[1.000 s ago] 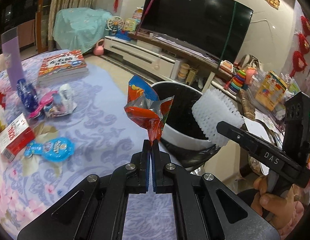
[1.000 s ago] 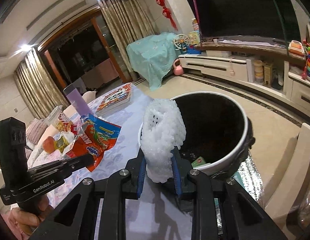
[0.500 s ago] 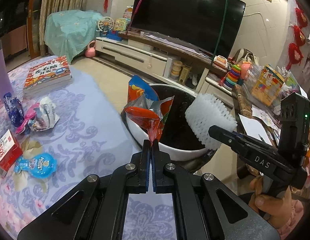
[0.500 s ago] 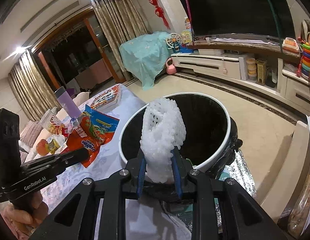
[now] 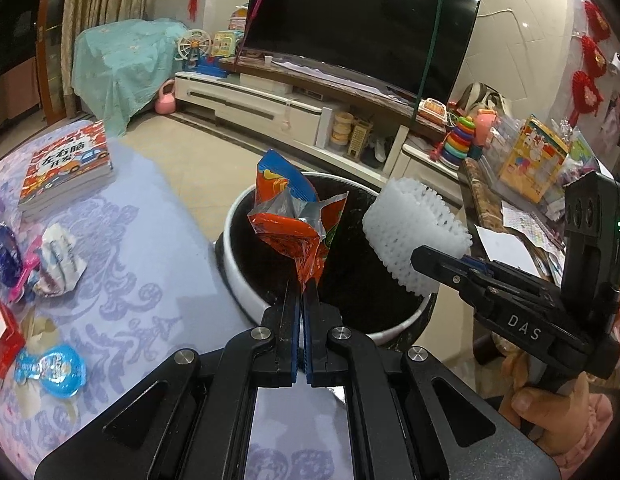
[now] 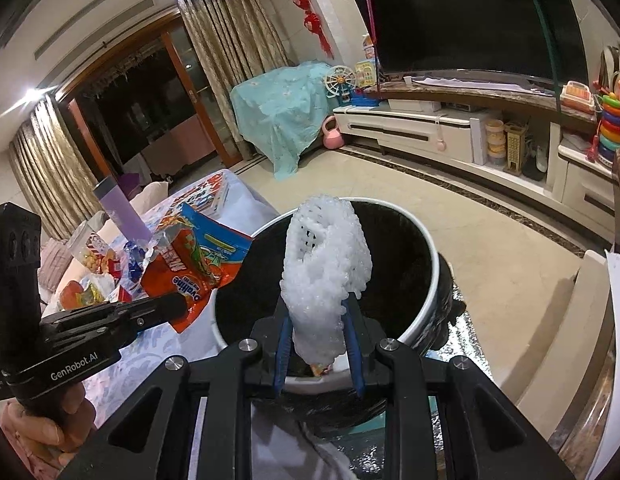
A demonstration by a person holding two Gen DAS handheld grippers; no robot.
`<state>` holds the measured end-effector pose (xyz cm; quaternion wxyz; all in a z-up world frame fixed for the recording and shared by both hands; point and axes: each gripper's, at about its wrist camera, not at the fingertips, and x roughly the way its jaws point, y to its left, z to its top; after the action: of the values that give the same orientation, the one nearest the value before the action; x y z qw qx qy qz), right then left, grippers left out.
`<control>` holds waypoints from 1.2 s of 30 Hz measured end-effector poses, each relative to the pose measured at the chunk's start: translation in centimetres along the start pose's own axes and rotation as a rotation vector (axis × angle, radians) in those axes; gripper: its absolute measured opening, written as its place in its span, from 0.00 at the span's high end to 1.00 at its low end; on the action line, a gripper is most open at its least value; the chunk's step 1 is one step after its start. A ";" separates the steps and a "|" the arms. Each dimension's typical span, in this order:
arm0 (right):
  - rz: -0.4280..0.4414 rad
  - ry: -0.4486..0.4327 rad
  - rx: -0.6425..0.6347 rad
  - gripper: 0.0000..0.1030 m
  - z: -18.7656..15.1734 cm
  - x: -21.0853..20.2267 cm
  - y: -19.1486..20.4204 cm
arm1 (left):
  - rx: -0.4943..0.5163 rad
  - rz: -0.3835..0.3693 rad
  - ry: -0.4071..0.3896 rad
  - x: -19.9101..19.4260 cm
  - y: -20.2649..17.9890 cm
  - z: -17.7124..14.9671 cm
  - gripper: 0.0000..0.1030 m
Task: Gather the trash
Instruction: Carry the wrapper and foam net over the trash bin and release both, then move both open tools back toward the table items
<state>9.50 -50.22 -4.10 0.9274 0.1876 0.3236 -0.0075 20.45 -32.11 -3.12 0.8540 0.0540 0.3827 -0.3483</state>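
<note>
left tool (image 5: 302, 286) pinching snack wrapper (image 5: 298, 224) (corner only) | right tool (image 6: 319, 320) clamping foam net (image 6: 325, 264), perhaps loosely

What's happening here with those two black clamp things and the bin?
A person is clearing rubbish off a table with a handheld gripper in each hand. The left gripper is shut on an orange snack wrapper, and the right gripper is clamped on a white foam fruit net. Both pieces hang over the open trash bin beside the table, not yet dropped. More wrappers lie on the tablecloth.
</note>
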 end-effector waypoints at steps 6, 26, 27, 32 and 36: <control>-0.010 0.013 -0.002 0.76 0.7 0.6 -0.8 | 0.021 0.000 0.013 1.2 -0.8 0.9 0.99; -0.021 0.055 0.014 0.45 1.7 2.3 -1.9 | 0.007 0.020 0.065 3.1 -0.3 1.1 0.76; -0.020 0.052 0.018 0.44 1.7 2.2 -2.0 | 0.001 0.023 0.061 2.9 -0.2 1.0 0.63; -0.028 0.032 0.032 0.38 1.7 1.4 -2.3 | -0.026 0.036 0.041 1.8 0.7 0.7 0.54; -0.021 0.011 0.047 0.33 1.6 0.5 -2.3 | -0.052 0.046 0.014 0.2 1.8 -0.4 0.46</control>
<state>10.54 -52.90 -4.03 0.9208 0.2058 0.3305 -0.0237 21.39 -30.71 -3.87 0.8602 0.0431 0.3965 -0.3179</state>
